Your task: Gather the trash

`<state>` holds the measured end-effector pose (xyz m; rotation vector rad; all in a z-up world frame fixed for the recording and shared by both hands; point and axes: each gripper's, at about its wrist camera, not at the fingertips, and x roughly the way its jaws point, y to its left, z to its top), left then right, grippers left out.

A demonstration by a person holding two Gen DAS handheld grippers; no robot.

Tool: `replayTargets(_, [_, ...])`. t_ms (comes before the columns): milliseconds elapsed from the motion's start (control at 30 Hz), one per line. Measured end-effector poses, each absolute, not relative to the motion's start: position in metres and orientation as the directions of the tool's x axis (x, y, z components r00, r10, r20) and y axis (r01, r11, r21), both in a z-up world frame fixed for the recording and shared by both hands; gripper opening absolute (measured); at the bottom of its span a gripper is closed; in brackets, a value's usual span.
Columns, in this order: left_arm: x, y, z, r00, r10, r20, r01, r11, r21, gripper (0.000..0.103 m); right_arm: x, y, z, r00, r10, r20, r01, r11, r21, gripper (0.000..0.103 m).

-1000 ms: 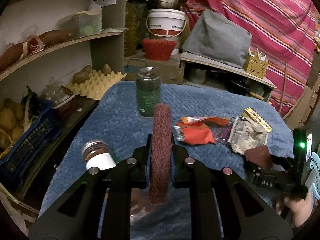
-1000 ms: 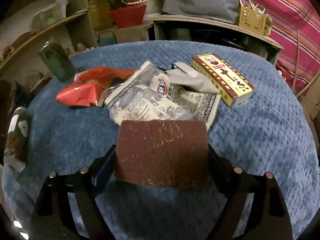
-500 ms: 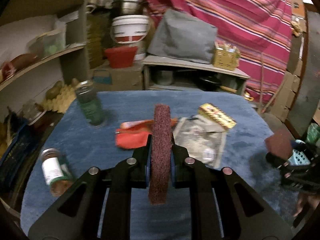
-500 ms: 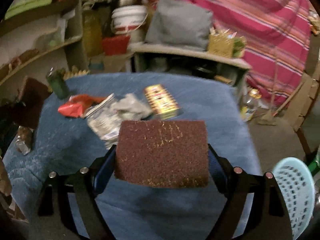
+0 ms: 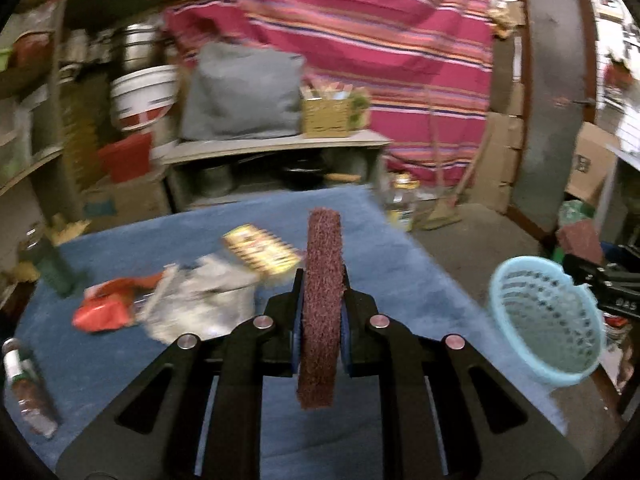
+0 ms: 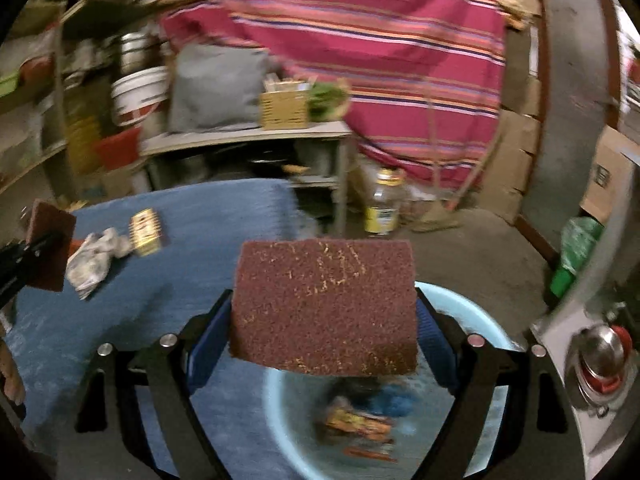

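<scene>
My left gripper [image 5: 320, 280] is shut on a maroon scouring pad [image 5: 320, 312], held edge-on above the blue-covered table [image 5: 400, 264]. My right gripper [image 6: 324, 320] is shut on a second maroon scouring pad [image 6: 324, 304], held flat and wide. It hangs over a light blue basket [image 6: 480, 320] with several wrappers [image 6: 356, 420] inside. That basket [image 5: 548, 320] stands just off the table's right edge. On the table lie a red wrapper [image 5: 108, 312], crumpled newspaper [image 5: 200, 300] and a yellow box [image 5: 260, 248].
A jar [image 5: 24, 384] lies at the table's left edge and a green jar [image 5: 52, 264] stands behind it. An oil bottle [image 6: 382, 204] stands on the floor past the table. Shelves, a white bucket [image 5: 144, 96] and a striped curtain [image 5: 360, 40] fill the back.
Both grippers swung to the right with their pads. The right one left the table's middle and now hangs over the blue basket. The trash on the table slid to the left of both views.
</scene>
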<state>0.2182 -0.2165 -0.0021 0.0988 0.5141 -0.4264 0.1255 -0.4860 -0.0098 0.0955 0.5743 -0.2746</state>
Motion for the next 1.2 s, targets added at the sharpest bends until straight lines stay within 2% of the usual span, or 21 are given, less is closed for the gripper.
replayTargets(233, [0.199, -0.308, -0.012, 0.709, -0.496, -0.501, 0.550, 0.834, -0.048, 0.013, 0.101, -0.548, -0.018, 0.759, -0.334, -0.559, 0.407, 0.913, 0.008, 0.084])
replayTargets(400, [0.189, -0.365, -0.025, 0.660, -0.546, -0.516, 0.618, 0.785, -0.039, 0.013, 0.088, -0.581, -0.027, 0.743, -0.344, -0.575, 0.449, 0.892, 0.046, 0.084])
replayTargets(867, [0.179, -0.442, -0.035, 0.542, -0.619, -0.568, 0.728, 0.684, -0.052, 0.015, 0.073, -0.624, -0.051, 0.707, -0.333, -0.624, 0.497, 0.861, 0.104, 0.083])
replayTargets(1100, [0.184, -0.436, -0.046, 0.515, -0.619, -0.593, 0.718, 0.689, -0.095, 0.038, 0.073, -0.627, -0.056, 0.702, -0.320, -0.636, 0.498, 0.859, 0.118, 0.084])
replayTargets(1167, [0.184, -0.426, -0.041, 0.538, -0.613, -0.579, 0.701, 0.707, -0.097, 0.051, 0.076, -0.625, -0.056, 0.704, -0.311, -0.638, 0.490, 0.863, 0.121, 0.084])
replayTargets(1200, [0.183, -0.420, -0.037, 0.556, -0.608, -0.568, 0.689, 0.718, -0.094, 0.063, 0.077, -0.623, -0.056, 0.705, -0.307, -0.639, 0.485, 0.866, 0.120, 0.084])
